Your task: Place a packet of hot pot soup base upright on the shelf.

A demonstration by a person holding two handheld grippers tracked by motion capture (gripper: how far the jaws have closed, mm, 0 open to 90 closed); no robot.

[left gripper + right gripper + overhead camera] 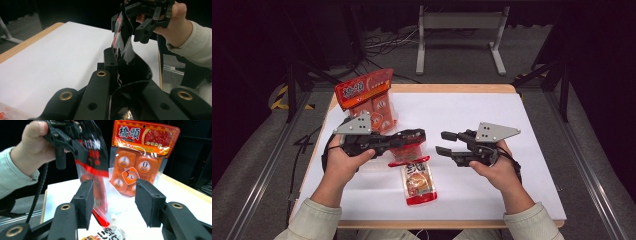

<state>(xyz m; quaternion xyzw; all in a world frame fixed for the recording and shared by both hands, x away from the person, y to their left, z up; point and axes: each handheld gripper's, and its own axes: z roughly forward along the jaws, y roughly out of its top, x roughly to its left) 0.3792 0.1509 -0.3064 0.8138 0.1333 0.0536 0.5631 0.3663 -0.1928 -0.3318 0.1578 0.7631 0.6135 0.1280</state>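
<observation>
right gripper view: orange pack (140, 157) labelled "橋頭"

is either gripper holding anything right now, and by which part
The left gripper is shut on the black and red pouch, pinching it near one edge. The right gripper is open and holds nothing.

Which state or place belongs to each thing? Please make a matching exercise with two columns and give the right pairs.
Things:
1. left gripper
2. right gripper
3. orange pack
4. sauce pouch

States or places:
A. lies flat on the white sheet, near the table's front edge
B. open, holds nothing
C. stands upright at the back left of the table
D. shut on a red and black pouch lifted off the table

Pairs: 1-D, 2-B, 3-C, 4-A
</observation>
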